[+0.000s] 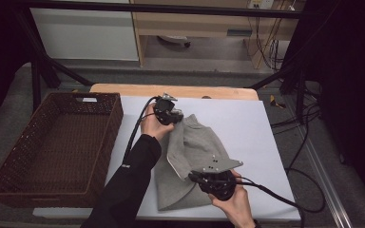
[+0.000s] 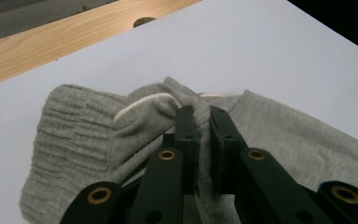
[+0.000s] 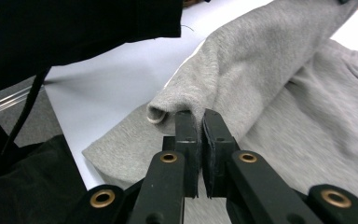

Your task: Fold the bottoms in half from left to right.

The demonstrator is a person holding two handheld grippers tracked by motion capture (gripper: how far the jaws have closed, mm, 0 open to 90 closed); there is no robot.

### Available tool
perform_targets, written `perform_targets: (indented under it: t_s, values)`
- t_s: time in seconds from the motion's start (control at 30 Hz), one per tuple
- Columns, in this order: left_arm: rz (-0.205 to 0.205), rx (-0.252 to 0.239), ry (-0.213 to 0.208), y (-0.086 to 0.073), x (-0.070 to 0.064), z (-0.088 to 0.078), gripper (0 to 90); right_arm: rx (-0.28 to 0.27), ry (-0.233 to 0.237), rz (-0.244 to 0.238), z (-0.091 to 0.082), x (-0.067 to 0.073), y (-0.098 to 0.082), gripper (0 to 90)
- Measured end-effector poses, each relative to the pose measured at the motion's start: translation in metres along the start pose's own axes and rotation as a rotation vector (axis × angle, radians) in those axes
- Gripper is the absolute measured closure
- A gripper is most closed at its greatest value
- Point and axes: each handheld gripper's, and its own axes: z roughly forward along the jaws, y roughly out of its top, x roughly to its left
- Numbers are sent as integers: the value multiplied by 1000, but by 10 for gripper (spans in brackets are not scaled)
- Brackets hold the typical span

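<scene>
A grey sweater [image 1: 195,147] lies on the white table cover, partly folded over itself. My left gripper [image 1: 176,118] is at the garment's far end, shut on a bunched fold of grey fabric [image 2: 200,109] beside the ribbed hem [image 2: 70,121]. My right gripper [image 1: 192,175] is at the near end, shut on a lifted fold of the same sweater [image 3: 242,65]; its jaws [image 3: 198,119] pinch the rolled edge. A stretch of cloth hangs lifted between the two grippers above the flat part of the sweater [image 3: 326,126].
A brown wicker basket [image 1: 33,183] stands at the table's left. The white cover [image 1: 247,128] extends to the right of the sweater, with a wooden edge [image 1: 123,89] beyond it. Cables [image 1: 304,161] trail off the right side. A dark sleeve [image 3: 74,28] crosses near my right gripper.
</scene>
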Motion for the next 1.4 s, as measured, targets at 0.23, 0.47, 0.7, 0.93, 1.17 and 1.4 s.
perform_targets:
  t_s: [0.23, 0.47, 0.7, 0.93, 1.17, 1.4]
  values:
    - [10, 9, -2, 1, -9, 17, 833, 1, -19, 22, -11, -8, -11, 869]
    - [17, 20, -7, 0, -13, 29, 831, 7, -46, 36, -19, -14, -21, 867]
    - [56, 54, -26, -3, -17, 40, 828, 32, -52, 55, -20, -19, -31, 866]
    - [73, 79, -34, -8, -20, 51, 823, 40, -54, 75, -21, -24, -42, 863]
    - [83, 79, -36, -14, -21, 61, 807, 66, -64, 82, -21, -27, -52, 862]
    - [78, 67, -44, -12, -20, 51, 640, 114, -78, 89, -17, -29, -63, 836]
